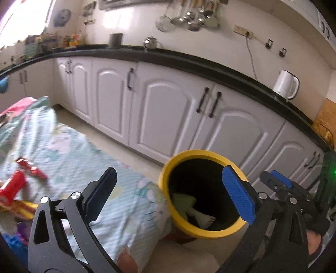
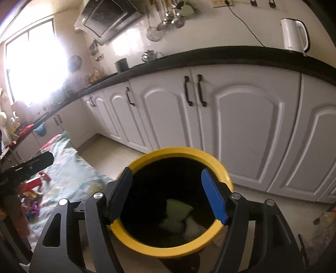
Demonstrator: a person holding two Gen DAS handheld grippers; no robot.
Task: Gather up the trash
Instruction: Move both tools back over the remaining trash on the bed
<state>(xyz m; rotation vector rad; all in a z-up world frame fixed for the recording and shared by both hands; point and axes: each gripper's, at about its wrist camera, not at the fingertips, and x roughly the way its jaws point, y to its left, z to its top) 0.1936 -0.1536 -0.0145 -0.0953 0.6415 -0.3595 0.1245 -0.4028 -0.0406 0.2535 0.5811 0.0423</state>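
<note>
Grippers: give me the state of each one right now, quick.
Left tool: open, nothing between its pads, beside the yellow bin.
Right tool: open, empty, above the bin's mouth.

Left claw point(image 1: 168, 195) agape and empty over yellow-rimmed bin point(image 1: 182, 156), green wrapper point(image 1: 183, 202) inside, beside patterned cloth point(image 1: 84, 151).

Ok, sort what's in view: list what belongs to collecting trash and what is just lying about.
For the job:
yellow bin
pale green trash in the bin
red wrappers on the cloth
left tool, open
right tool, open

Just lying about:
white kettle
hanging ladles
metal teapot
</note>
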